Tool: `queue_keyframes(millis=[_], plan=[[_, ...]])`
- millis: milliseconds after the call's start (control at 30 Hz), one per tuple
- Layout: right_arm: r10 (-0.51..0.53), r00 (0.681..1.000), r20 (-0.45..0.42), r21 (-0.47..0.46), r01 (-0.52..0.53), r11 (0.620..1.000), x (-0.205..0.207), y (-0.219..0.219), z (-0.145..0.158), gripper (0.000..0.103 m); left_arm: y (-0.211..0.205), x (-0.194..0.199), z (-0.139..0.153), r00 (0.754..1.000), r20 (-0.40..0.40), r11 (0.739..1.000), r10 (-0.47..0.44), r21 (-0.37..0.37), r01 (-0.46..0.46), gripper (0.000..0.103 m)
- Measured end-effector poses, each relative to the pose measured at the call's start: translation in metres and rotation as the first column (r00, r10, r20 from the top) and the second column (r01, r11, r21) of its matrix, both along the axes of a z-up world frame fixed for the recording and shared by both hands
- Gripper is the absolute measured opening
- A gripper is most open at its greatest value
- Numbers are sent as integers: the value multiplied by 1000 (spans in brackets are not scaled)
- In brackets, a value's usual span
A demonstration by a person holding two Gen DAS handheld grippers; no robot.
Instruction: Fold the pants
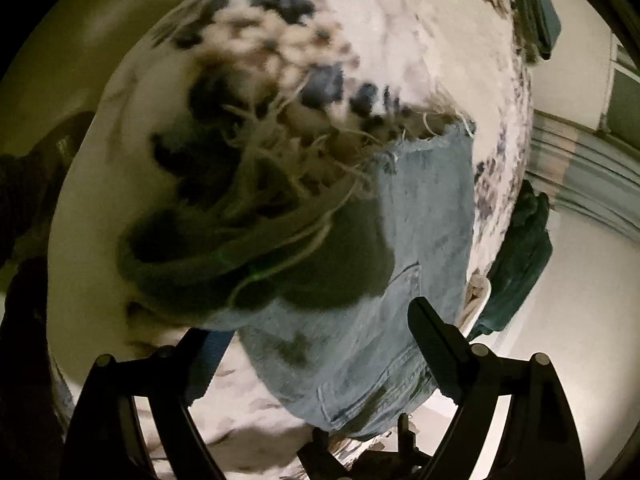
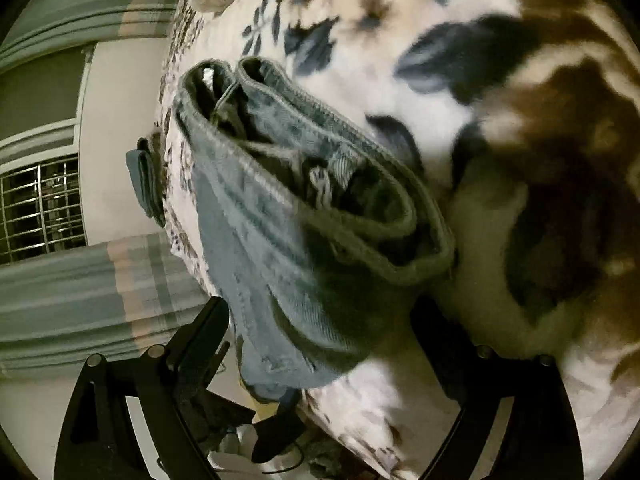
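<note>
The pants (image 1: pixel 424 216), light blue denim with a frayed hem, lay on a bed covered by a white floral blanket (image 1: pixel 400 20). In the left wrist view the fabric ran from the frayed edge down toward the camera and between the two fingers of the left gripper (image 1: pixel 320 344). The jaws stood wide, one finger on either side of the cloth; whether either pad was touching the denim could not be told, owing to blur and shadow.

In the right wrist view the pants (image 2: pixel 280 208) appeared bunched and folded over on themselves, the layered edges forming an open pocket-like loop; what lay inside it could not be made out. The right gripper (image 2: pixel 320 328) also had its jaws wide apart, with the lower end of the denim lying between the fingers. No closed grip was evident.

A dark green folded item (image 1: pixel 520 256) sat at the edge of the bed. Striped curtains (image 2: pixel 80 296) and a barred window (image 2: pixel 40 208) were seen beyond the bed.
</note>
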State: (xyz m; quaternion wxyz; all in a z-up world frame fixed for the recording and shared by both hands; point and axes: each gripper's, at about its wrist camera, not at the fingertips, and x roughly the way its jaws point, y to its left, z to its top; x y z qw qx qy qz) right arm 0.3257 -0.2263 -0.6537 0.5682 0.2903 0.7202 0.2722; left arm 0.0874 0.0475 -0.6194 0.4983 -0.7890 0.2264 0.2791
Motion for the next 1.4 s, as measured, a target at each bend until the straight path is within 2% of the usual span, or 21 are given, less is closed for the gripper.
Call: queue_keyframes(millis=[167,400,467,500,533,567,600,667,733,933,1000,1200,1333,1400], plan=[[-33,999,11,14,33,999,14,12,0,95,10,13,6,1000,-3,1000,7,11,-7,87],[-45,999,30,3,44,999,11,13,-3,92,15,24,4,1000,-26,1000,3,26,-2,86],[-54,998,36,-17,55,998,10,11,-4,83,15,27,4,999,-40,999,9,40,-7,85],[-54,998,44,-46,56,997,9,11,-5,79,13,23,4,999,-52,999,11,48,-9,74],[-61,997,50,-68,64,996,8,10,-5,68,12,20,5,998,-60,998,12,59,-9,64],[-72,996,52,-79,76,994,7,8,-6,55,11,20,7,997,-79,997,4,77,2,35],[-87,995,52,-90,91,992,5,5,-6,50,11,20,7,997,-76,996,-6,90,13,26],[-105,993,56,-89,110,990,1,0,-5,39,13,21,12,997,-75,992,-27,120,36,23],[-94,992,87,-106,103,989,-4,4,3,34,16,24,18,997,-71,988,-43,144,53,20],[-130,986,107,-100,141,985,-10,7,34,25,26,38,69,991,-49,958,-123,254,131,19],[-145,984,99,-90,154,984,-12,7,49,24,30,41,86,989,-44,952,-141,269,148,19],[-178,979,98,-55,184,981,-13,5,111,21,40,62,154,974,-44,917,-221,331,223,19],[-220,967,128,-31,226,974,8,1,160,20,46,92,193,958,-22,892,-287,359,276,19],[-247,958,143,-22,253,967,25,-2,183,19,52,120,210,945,-3,877,-326,371,304,19]])
